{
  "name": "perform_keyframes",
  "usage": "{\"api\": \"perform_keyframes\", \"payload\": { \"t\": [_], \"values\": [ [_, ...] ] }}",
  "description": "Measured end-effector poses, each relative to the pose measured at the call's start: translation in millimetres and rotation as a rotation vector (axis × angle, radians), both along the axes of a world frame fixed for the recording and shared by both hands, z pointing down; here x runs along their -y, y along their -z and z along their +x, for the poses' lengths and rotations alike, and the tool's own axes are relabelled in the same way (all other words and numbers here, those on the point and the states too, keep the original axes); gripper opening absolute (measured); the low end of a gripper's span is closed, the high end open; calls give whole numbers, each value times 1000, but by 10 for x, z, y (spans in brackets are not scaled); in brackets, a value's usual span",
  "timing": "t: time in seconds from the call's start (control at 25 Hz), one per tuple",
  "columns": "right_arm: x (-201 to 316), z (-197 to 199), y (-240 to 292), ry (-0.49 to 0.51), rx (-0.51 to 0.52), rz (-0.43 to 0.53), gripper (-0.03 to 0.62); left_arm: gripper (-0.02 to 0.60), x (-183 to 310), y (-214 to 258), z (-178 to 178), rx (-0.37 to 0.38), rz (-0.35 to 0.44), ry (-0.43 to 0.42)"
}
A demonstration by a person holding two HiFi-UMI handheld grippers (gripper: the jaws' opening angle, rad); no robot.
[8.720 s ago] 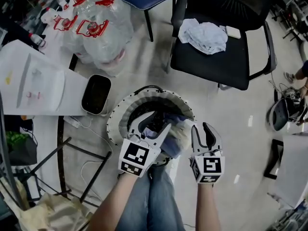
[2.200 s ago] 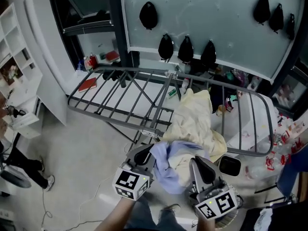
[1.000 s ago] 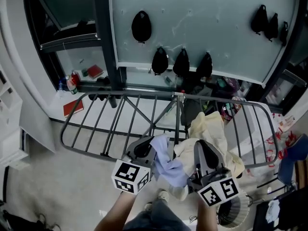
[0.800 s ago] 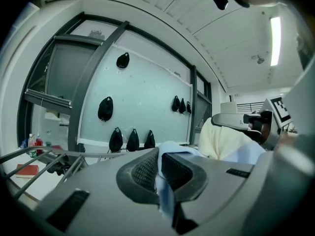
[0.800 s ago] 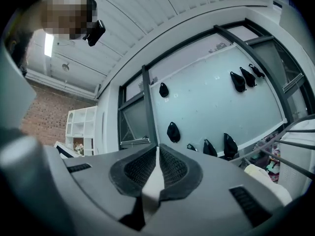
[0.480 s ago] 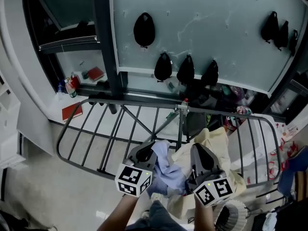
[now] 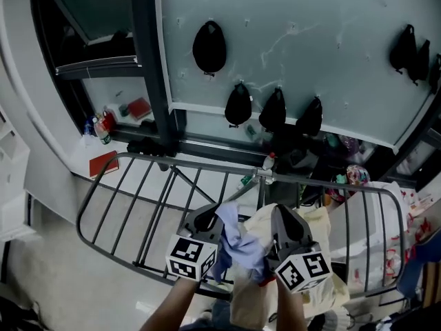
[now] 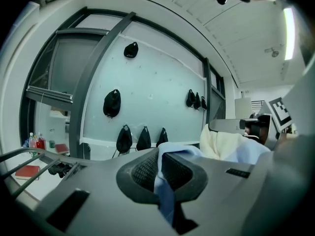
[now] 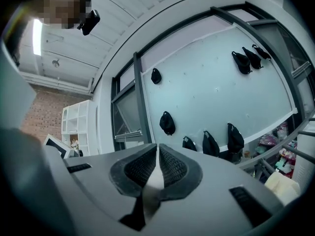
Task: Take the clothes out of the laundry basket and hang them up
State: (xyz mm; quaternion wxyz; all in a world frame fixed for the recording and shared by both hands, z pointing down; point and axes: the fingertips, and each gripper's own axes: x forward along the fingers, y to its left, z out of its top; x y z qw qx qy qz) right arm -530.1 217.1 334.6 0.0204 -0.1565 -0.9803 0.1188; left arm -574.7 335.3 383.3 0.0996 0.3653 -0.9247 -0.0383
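Cloth (image 7: 236,251) sits inside left gripper (image 7: 209,219), right gripper (image 7: 282,216) jaws.

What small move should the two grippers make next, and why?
Probably lower the light blue cloth garment onto the bare left rails of the grey metal drying rack: the left gripper and right gripper both pinch it above, and a cream cloth garment covers the right.

**Left half of the rack open, right half taken**

The drying rack (image 7: 207,168) has bare rods across its left half, with open air above them. A cream cloth (image 7: 320,226) is draped over the rack's right half and covers the rods there. A blue garment (image 7: 238,243) bunches at the middle of the rack's near rail. Beyond the far rail stand a dark post (image 7: 147,67) and a pale panel hung with black caps (image 7: 209,47).
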Motion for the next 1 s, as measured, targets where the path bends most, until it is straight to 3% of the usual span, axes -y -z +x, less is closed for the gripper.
{"api": "perform_keyframes", "payload": {
  "t": [0.4, 1.0],
  "values": [
    [133, -661, -192, 4, -29, 42, 18, 25, 5, -176, -452, -37, -40, 37],
    [202, -721, -612, -36, -179, 184, 40, 27, 144, -667, -402, -139, -211, -3]
  ]
}}
